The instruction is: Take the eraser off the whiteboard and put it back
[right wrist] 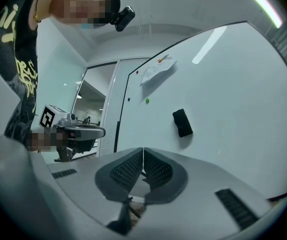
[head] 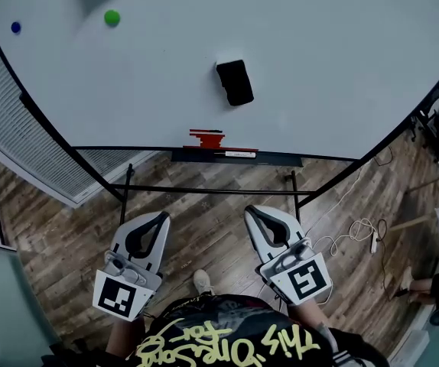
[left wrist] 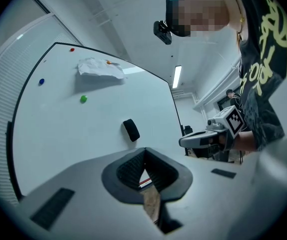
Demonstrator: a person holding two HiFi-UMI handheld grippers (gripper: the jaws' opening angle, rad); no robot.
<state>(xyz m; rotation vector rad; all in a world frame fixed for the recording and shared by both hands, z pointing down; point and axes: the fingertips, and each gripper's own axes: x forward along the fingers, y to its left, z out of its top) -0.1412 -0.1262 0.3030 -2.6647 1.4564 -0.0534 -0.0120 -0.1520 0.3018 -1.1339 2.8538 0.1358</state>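
Note:
A black eraser (head: 235, 82) clings to the big whiteboard (head: 319, 60), a little right of its middle; it also shows in the left gripper view (left wrist: 131, 130) and the right gripper view (right wrist: 182, 122). Both grippers point level at the board from well short of it, over the wooden floor. My left gripper (head: 160, 217) has its jaws together with nothing between them (left wrist: 144, 151). My right gripper (head: 252, 211) is likewise shut and empty (right wrist: 143, 150). The eraser sits ahead of and above both, touched by neither.
The board's tray (head: 281, 159) carries red markers (head: 206, 138) below the eraser. A green magnet (head: 112, 17), a blue magnet (head: 15, 27) and a pinned sheet of paper (left wrist: 100, 67) are on the board's left part. Stand bars (head: 204, 189) and loose cables (head: 357, 232) lie ahead.

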